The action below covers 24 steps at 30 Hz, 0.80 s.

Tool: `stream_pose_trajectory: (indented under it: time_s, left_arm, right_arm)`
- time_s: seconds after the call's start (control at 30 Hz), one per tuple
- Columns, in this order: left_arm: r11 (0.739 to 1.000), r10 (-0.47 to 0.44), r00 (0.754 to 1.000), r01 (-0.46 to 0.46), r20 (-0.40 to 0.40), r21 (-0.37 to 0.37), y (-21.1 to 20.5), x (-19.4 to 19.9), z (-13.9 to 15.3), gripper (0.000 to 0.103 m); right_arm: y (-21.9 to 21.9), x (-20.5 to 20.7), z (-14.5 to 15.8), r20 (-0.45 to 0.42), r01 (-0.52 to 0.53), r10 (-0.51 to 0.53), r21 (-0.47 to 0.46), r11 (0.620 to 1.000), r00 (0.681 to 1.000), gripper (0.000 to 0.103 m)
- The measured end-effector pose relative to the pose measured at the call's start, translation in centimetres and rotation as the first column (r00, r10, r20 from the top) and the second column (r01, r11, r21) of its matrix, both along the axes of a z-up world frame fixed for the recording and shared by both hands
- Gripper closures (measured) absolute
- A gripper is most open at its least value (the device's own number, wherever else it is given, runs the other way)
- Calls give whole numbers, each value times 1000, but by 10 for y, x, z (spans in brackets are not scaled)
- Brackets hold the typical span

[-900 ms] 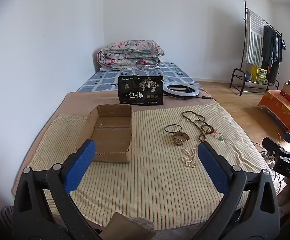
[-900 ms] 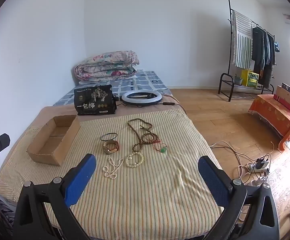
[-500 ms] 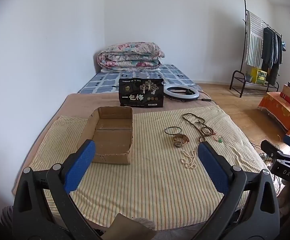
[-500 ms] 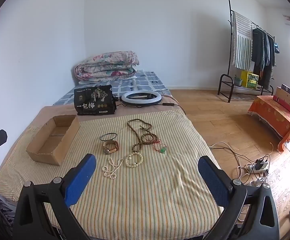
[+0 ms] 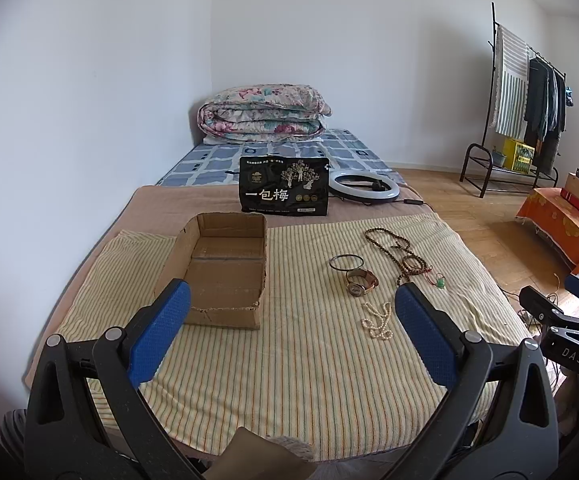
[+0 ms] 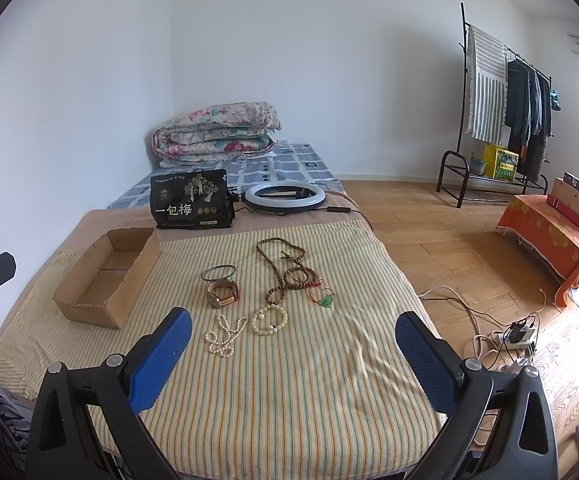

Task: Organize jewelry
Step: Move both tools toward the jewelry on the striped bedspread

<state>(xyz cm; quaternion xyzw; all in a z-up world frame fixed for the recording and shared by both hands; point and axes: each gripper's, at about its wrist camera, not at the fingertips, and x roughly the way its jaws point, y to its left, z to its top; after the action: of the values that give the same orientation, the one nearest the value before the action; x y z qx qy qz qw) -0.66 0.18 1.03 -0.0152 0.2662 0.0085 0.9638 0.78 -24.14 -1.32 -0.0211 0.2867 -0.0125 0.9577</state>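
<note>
Nothing has been sorted yet. Nearest, the left gripper [image 5: 289, 328] and right gripper [image 6: 291, 344] hover with fingers spread wide and empty. Beyond them on the striped bed cover [image 6: 289, 400] lie a pearl strand [image 6: 225, 336], white bead bracelet [image 6: 269, 320], watch [image 6: 222, 294], bangle [image 6: 218, 272] and brown bead necklace [image 6: 283, 264]. Further left, the cardboard box [image 6: 105, 280] sits empty.
</note>
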Motion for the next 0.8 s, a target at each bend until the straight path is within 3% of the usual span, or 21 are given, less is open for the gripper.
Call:
stream_pose_trajectory:
  time_s: [0.8]
  left_arm:
    - [1000,-9,1000,9,4,10,3,2,5,0]
  right_arm:
    - [4,3,-3,-7,-4,3,-9,1000,1000,0]
